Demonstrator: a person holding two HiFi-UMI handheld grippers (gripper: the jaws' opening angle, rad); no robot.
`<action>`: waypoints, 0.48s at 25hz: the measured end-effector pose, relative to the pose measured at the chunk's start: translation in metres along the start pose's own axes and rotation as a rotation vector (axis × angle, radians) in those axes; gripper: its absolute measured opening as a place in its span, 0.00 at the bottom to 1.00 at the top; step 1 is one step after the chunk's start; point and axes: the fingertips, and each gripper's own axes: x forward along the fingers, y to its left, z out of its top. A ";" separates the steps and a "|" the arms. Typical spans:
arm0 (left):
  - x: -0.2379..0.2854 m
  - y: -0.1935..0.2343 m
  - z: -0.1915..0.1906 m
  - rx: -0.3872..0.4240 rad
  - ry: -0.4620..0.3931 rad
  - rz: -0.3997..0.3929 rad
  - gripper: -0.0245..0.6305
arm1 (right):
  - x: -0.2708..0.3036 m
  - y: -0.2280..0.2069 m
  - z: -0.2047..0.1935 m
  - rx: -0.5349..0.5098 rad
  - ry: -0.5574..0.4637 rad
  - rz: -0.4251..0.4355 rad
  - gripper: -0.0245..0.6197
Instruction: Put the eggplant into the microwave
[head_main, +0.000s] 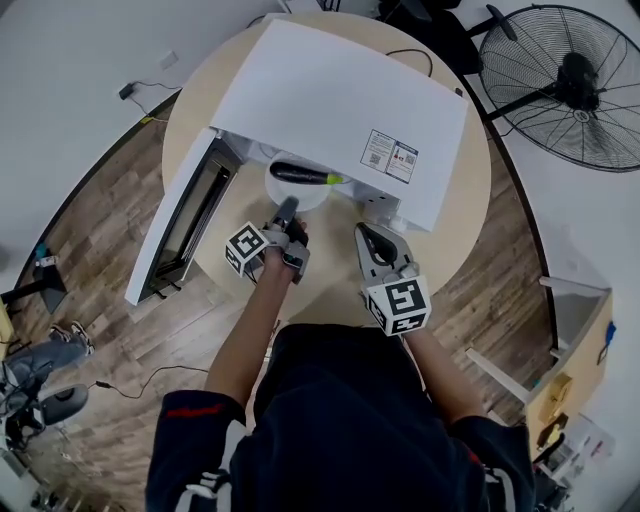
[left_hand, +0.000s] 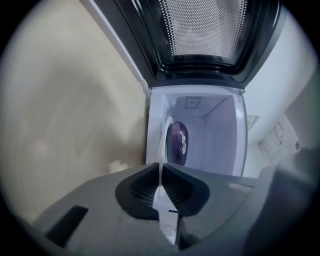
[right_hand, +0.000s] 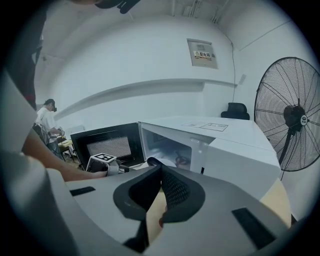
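Note:
A dark purple eggplant (head_main: 303, 175) with a green stem lies on a white plate (head_main: 312, 193) at the mouth of the white microwave (head_main: 330, 100), whose door (head_main: 185, 215) hangs open to the left. My left gripper (head_main: 288, 210) is at the plate's near rim, shut on it. In the left gripper view the eggplant (left_hand: 178, 142) rests inside the lit cavity, and the plate's rim (left_hand: 163, 142) runs edge-on into the closed left gripper (left_hand: 160, 170). My right gripper (head_main: 372, 240) hovers over the table to the right of the opening, shut and empty; the right gripper (right_hand: 161, 169) looks at the microwave (right_hand: 235, 150) from its side.
The microwave fills most of the round wooden table (head_main: 462, 225). A standing fan (head_main: 570, 85) is at the back right, beyond the table. Cables lie on the wood floor (head_main: 110, 300) at the left. A person (right_hand: 46, 120) stands far off in the room.

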 end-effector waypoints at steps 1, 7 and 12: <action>0.003 -0.001 0.001 0.001 -0.002 -0.002 0.07 | 0.001 0.000 0.000 0.000 0.001 0.001 0.05; 0.018 -0.005 0.003 0.009 -0.004 -0.003 0.08 | 0.002 0.000 -0.003 0.002 0.008 0.004 0.05; 0.029 -0.009 0.005 -0.016 -0.008 -0.006 0.08 | 0.002 0.000 -0.004 0.004 0.010 0.006 0.05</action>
